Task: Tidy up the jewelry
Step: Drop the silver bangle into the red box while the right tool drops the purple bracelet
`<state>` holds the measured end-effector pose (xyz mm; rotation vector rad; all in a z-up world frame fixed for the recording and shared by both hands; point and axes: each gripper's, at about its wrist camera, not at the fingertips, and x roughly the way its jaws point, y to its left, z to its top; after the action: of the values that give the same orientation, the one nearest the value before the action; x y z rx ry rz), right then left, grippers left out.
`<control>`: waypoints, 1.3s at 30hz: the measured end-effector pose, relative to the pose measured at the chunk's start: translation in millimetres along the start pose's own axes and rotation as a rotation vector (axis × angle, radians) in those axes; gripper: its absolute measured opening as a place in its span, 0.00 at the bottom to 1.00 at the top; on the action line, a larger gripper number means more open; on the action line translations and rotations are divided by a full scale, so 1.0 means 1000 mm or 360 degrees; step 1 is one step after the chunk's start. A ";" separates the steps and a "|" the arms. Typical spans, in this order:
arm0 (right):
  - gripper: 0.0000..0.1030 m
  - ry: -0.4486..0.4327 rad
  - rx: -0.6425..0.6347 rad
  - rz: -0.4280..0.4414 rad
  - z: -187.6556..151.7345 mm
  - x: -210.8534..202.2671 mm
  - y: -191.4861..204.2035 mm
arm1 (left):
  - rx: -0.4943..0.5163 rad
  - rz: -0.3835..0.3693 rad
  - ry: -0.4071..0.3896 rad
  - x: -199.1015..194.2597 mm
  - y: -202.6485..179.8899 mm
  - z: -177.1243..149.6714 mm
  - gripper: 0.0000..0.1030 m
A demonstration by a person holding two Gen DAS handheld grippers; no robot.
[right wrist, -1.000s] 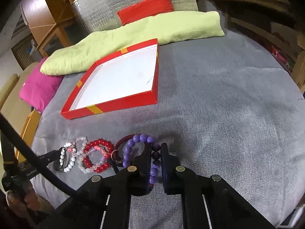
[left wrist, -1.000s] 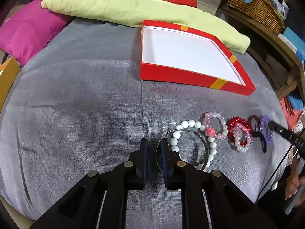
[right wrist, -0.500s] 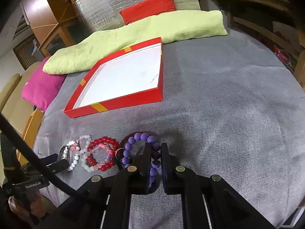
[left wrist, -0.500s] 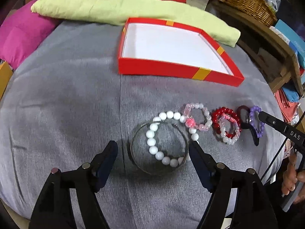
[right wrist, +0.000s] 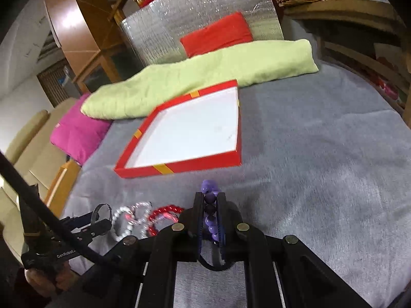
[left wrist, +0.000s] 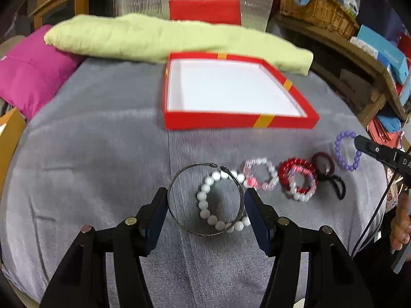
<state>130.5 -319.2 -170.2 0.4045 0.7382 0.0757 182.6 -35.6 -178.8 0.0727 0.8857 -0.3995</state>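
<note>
In the left wrist view, the left gripper [left wrist: 206, 200] was seen with its two fingers spread wide, each pad set just outside a metal bangle [left wrist: 205, 199] that lay flat near the front edge of the grey bedspread [left wrist: 102, 138]; whether the pads touched the bangle could not be told. A white bead bracelet [left wrist: 218, 200] lay partly inside the bangle and overlapped its right side. To the right, along the same front edge, a pink bead bracelet [left wrist: 260, 173], a red bead bracelet [left wrist: 298, 177] with a paler one over it, and a dark hair tie [left wrist: 323, 166] were laid in a row. Further right, a purple bead bracelet [left wrist: 346, 150] was seen lifted clear of the cover, held at the tip of the right gripper [left wrist: 359, 141]. A shallow red box [left wrist: 239, 120] with a white floor sat near the middle of the bedspread, and a green rolled blanket [left wrist: 167, 38] lay along the far edge. In the right wrist view, the right gripper [right wrist: 210, 200] was shown nearly closed, with the purple bead bracelet [right wrist: 209, 200] pinched edge-on between its fingers. The red box [right wrist: 179, 166] was seen ahead and to the left, and the row of bracelets was visible at lower left beside the left gripper [right wrist: 99, 218].
</note>
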 end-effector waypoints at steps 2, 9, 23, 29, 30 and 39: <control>0.10 -0.0020 0.0034 0.0043 0.003 -0.002 -0.002 | 0.0000 0.0001 -0.0049 -0.008 0.000 0.003 0.61; 0.10 -0.0087 0.0097 0.0163 0.029 0.007 -0.001 | 0.0134 0.0080 -0.0116 -0.010 -0.012 0.048 0.61; 0.10 0.0041 0.0283 0.0240 0.089 0.117 0.004 | 0.0003 0.0064 0.0024 0.083 -0.003 0.123 0.61; 0.15 0.0095 0.0352 0.0084 0.091 0.131 -0.012 | 0.0033 0.0129 0.0171 0.107 -0.011 0.115 0.61; 0.28 0.0092 0.0355 0.0073 0.091 0.129 -0.015 | 0.0060 0.0138 0.0181 0.108 -0.012 0.113 0.61; 0.39 0.0024 0.0287 0.0054 0.090 0.075 -0.025 | 0.0140 0.0210 0.0125 0.077 -0.018 0.099 0.61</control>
<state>243.9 -356.6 -168.1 0.5891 0.7558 0.0440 292.2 -98.0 -172.8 0.2280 0.9350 -0.3135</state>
